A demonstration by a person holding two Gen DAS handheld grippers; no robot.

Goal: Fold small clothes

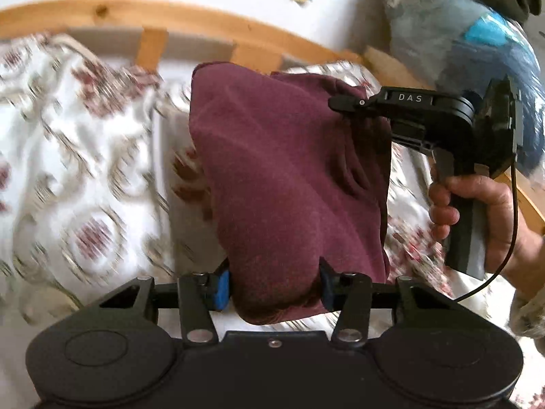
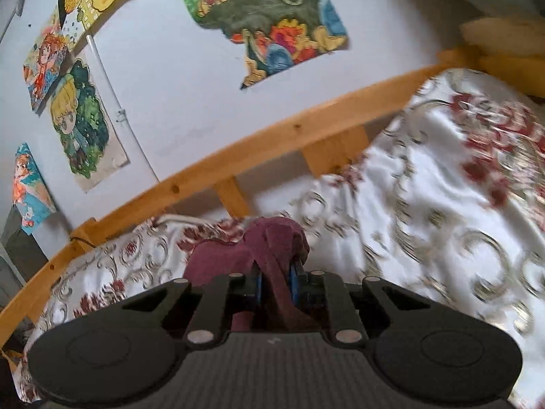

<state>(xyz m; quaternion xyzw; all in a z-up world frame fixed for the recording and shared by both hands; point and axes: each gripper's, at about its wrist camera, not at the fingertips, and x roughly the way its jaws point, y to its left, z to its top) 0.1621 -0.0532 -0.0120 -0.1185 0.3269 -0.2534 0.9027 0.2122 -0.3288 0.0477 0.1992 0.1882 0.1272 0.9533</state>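
Both hand-held grippers, the left hand-held gripper (image 1: 272,281) and right hand-held gripper (image 2: 275,281), pinch the dark red cloth (image 1: 282,184) in the middle of the frame above the bed (image 1: 85,170), and a loose pinch could drop it.

I am working over a bed (image 2: 425,204) spread with a white cover (image 1: 78,156) printed with dark red flowers and grey scrolls, rumpled into soft folds. A pale wooden rail (image 2: 265,136) on short wooden posts runs along its far edge, against the wall. At the far right of the bed, seen from my left camera, sits a heap of bundled things (image 1: 470,34), blue and grey with something dark green on top, too blurred to tell apart.
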